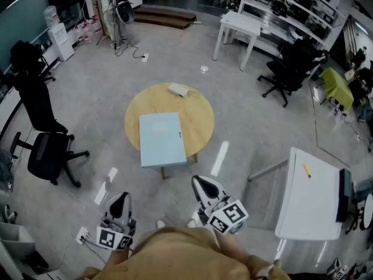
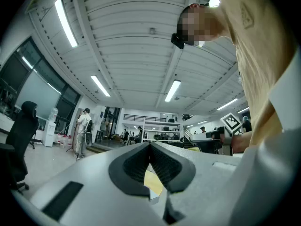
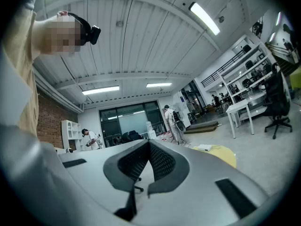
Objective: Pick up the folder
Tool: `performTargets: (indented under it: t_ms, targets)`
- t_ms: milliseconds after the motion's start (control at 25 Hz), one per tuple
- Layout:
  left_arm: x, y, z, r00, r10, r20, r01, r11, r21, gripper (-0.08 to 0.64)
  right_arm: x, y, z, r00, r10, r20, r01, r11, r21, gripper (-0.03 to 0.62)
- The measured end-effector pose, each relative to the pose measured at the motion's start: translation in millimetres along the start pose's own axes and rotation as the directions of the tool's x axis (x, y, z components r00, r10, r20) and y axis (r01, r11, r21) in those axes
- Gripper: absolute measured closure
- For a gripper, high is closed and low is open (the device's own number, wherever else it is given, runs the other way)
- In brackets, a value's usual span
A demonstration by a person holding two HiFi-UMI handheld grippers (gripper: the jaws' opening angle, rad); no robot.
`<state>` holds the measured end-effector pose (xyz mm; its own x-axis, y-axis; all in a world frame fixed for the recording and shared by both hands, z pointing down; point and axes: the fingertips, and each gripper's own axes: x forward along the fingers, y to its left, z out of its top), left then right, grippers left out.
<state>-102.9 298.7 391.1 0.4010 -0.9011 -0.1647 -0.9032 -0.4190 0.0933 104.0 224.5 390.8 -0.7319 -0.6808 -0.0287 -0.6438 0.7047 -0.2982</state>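
Observation:
A light blue folder (image 1: pixel 161 139) lies flat on the round wooden table (image 1: pixel 198 118), with its near end hanging a little over the table's front edge. My left gripper (image 1: pixel 119 199) is held close to my body at the lower left, well short of the table, its jaws shut and empty. My right gripper (image 1: pixel 201 183) sits at the lower middle, nearer the table, also shut with nothing in it. In the left gripper view the jaws (image 2: pixel 150 147) meet at the tips. In the right gripper view the jaws (image 3: pixel 149 144) meet too, and the yellow table edge (image 3: pixel 221 153) shows beyond.
A small white device (image 1: pixel 178 89) with a cable lies at the table's far edge. A black office chair (image 1: pixel 44 150) stands to the left, a white desk (image 1: pixel 309 194) to the right, another white table (image 1: pixel 238 25) and shelves at the back. Grey floor lies around the table.

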Motion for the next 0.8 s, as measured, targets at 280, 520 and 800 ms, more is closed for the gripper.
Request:
performTargets:
  t_ms: [280,520,800]
  targets:
    - [12.5,-40.4,-13.6,0.999,0.028,-0.029,-0.028,0.999,-0.015,0.557,-32.5,-25.3,5.6,1.0,0.018,-0.013,-0.018,1.0,0.011,0.598]
    - [25.0,-65.5,-14.2,0.998,0.057,-0.034,-0.057,0.998,-0.012,0.557,-47.2,-42.9,12.8,0.999,0.045,-0.026,-0.045,0.999,0.005,0.598]
    - [29.6,-84.3,-30.8,0.995,0.098,-0.035,-0.102,0.989,-0.105,0.557,-71.1,-72.4,18.6,0.997,0.08,0.002,-0.08,0.994,0.077,0.597]
